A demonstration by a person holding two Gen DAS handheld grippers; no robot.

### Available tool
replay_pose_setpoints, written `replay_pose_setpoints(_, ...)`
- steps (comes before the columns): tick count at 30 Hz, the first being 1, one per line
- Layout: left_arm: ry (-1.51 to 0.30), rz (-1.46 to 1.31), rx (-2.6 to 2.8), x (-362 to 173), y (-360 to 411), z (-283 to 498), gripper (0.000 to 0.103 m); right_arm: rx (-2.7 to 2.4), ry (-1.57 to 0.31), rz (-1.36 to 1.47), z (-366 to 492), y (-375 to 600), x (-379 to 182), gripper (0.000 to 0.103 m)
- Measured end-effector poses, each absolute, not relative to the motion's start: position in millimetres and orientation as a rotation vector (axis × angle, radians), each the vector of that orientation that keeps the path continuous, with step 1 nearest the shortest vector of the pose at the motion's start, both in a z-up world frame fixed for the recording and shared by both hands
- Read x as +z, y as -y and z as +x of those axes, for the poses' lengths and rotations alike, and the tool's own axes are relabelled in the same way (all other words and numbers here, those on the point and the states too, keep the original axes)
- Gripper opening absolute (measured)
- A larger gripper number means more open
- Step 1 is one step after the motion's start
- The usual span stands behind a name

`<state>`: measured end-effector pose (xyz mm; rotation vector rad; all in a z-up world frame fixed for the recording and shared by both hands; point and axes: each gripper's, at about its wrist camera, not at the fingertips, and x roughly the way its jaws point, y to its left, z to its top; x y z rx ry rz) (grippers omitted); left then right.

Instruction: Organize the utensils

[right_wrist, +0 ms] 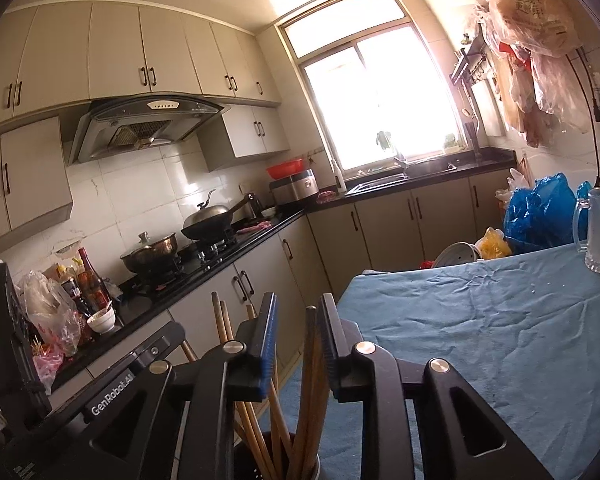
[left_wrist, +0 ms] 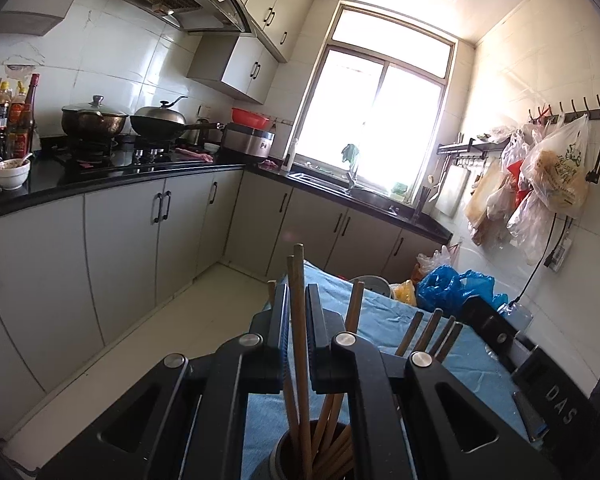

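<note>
We logged: left tongs (left_wrist: 296, 308) pinching pair of wooden chopsticks (left_wrist: 298, 280), upright over dark holder (left_wrist: 300, 456) on blue-clothed surface (left_wrist: 380, 320), we judged for sorting. Right tongs (right_wrist: 298, 338) spread around one chopstick (right_wrist: 310, 344) in same holder, grip unclear.

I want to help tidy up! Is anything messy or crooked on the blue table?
A little. The chopsticks in the dark holder lean every which way instead of standing neatly together. The blue cloth is wrinkled all over. The glass mug stands upright near the table's far edge. Nothing looks spilled or broken.
</note>
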<state>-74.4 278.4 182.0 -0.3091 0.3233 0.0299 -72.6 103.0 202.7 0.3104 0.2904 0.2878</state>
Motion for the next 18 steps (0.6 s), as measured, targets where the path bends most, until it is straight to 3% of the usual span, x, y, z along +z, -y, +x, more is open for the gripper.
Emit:
replay_pose_setpoints(3, -0.334, -0.296, 0.057, 184, -277, -86, 0.014, 0.278, -0.281, 0.312, -81, -96, 208, 0.029)
replay_pose_setpoints(5, -0.338, -0.286, 0.082, 186, -276, -94, 0.033, 0.269, -0.277, 0.307, -87, -93, 210, 0.033)
replay_pose_setpoints(6, -0.337, -0.28, 0.096, 186, -276, -100, 0.036, 0.263, -0.277, 0.302, -91, -91, 210, 0.036)
replay_pose_setpoints(18, -0.416, -0.253, 0.18, 178, -269, -152, 0.052, 0.217, -0.337, 0.266, -131, -67, 197, 0.049)
